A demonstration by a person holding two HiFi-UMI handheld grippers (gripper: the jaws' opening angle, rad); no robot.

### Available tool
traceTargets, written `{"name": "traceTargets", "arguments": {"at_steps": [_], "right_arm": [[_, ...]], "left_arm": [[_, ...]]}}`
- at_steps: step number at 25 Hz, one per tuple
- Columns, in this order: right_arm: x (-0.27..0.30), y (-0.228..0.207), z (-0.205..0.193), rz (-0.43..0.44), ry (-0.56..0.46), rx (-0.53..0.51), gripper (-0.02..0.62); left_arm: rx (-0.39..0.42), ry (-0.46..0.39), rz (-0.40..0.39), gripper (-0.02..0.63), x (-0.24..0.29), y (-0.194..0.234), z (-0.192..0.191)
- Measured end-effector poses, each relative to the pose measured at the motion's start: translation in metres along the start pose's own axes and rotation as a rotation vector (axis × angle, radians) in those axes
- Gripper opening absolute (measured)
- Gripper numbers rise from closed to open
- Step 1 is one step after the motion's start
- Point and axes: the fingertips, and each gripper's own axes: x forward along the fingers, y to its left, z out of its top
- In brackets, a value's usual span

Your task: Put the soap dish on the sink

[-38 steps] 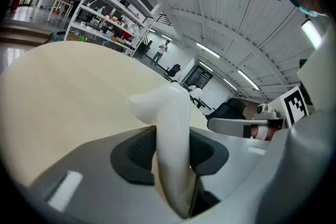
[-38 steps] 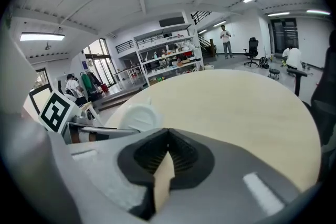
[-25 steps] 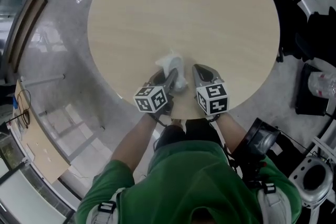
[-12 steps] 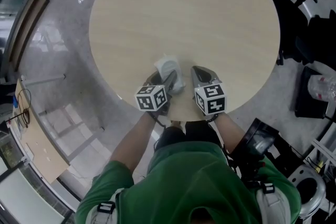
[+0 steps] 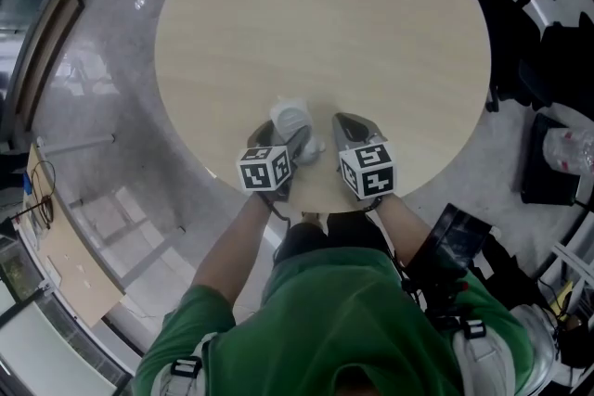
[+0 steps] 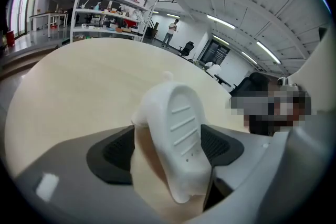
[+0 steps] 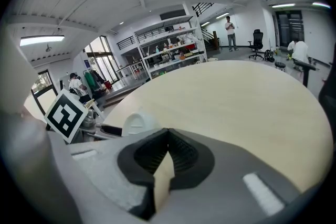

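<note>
Soap dish [image 6: 178,134] looks like light, rigid, slick plastic, best pinched across its rims. The left gripper [image 6: 168,149] has just been opening its jaws around it; the right gripper [image 7: 167,157] is closed and empty.

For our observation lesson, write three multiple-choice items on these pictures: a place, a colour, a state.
1. The soap dish is: A in a sink; B between the left tongs; C in a drawer.
2. The table top is: A black; B green; C pale wood.
3. The right tongs are: A shut, empty; B wide open; C gripping a cup.
B: it sits between pads that have just been opening. C: beige grain shows. A: its pads meet, nothing between.
</note>
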Motion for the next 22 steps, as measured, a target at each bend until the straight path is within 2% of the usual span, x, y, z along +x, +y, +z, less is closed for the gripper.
{"name": "traceTargets", "arguments": {"at_steps": [4,7,10,13,16,22], "right_arm": [[0.001,0.005,0.003,0.015,-0.004,-0.01,0.003],[0.0,0.008,0.005,0.028,-0.009,-0.021,0.003],[-0.001,0.01,0.008,0.04,-0.015,-0.041,0.002],[-0.008,0.016,0.015,0.043,-0.026,-0.06,0.003],[-0.017,0.028,0.021,0.041,-0.05,-0.078,0.003],[-0.044,0.046,0.02,0.022,-0.083,-0.106,0.003]], "left_arm": [[0.014,-0.001,0.006,0.446,-0.008,0.004,-0.001],[0.017,-0.017,0.021,0.448,-0.017,0.007,-0.001],[0.021,-0.075,0.053,0.435,-0.031,0.01,0.006],[0.046,-0.169,0.088,0.332,-0.055,0.008,0.02],[0.08,-0.275,0.088,0.195,-0.083,0.0,0.032],[0.122,-0.389,0.057,0.027,-0.12,-0.028,0.037]]}}
